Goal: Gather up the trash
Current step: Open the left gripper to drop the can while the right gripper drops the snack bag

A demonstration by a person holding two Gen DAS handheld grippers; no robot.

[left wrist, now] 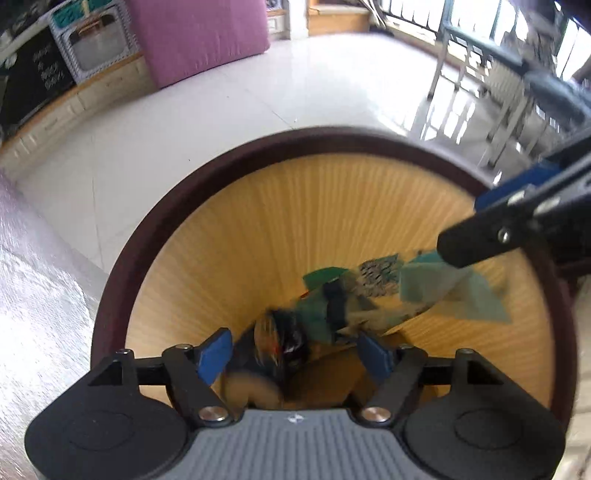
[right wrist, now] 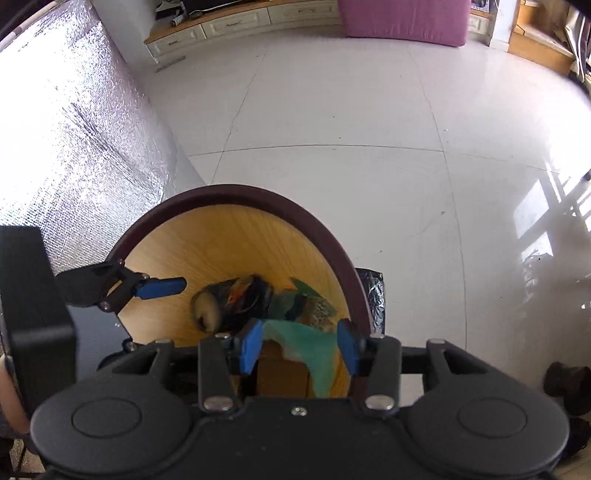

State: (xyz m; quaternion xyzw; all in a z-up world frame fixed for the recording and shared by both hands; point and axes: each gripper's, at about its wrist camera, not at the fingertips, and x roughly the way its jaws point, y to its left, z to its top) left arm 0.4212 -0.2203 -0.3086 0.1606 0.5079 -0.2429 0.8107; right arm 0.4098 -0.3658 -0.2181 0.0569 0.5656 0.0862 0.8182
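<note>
A round wooden table (left wrist: 258, 221) with a dark rim carries a heap of trash: a crumpled dark snack wrapper (left wrist: 280, 336), a patterned green packet (left wrist: 351, 306) and a thin green plastic bag (left wrist: 461, 291). My left gripper (left wrist: 299, 354) is open, its blue pads on either side of the dark wrapper. My right gripper (right wrist: 301, 345) is open over the green bag (right wrist: 314, 350); it enters the left wrist view from the right (left wrist: 491, 229). The left gripper's blue finger (right wrist: 162, 288) shows in the right wrist view beside the wrapper (right wrist: 236, 299).
A silver foil-covered couch (right wrist: 74, 129) stands left of the table. White tiled floor (right wrist: 369, 129) lies beyond. A purple cushion (left wrist: 199, 33) and low cabinets (right wrist: 229, 22) stand at the far wall. A metal chair (left wrist: 480, 85) stands near the windows. A foil piece (right wrist: 373, 295) sits behind the table's rim.
</note>
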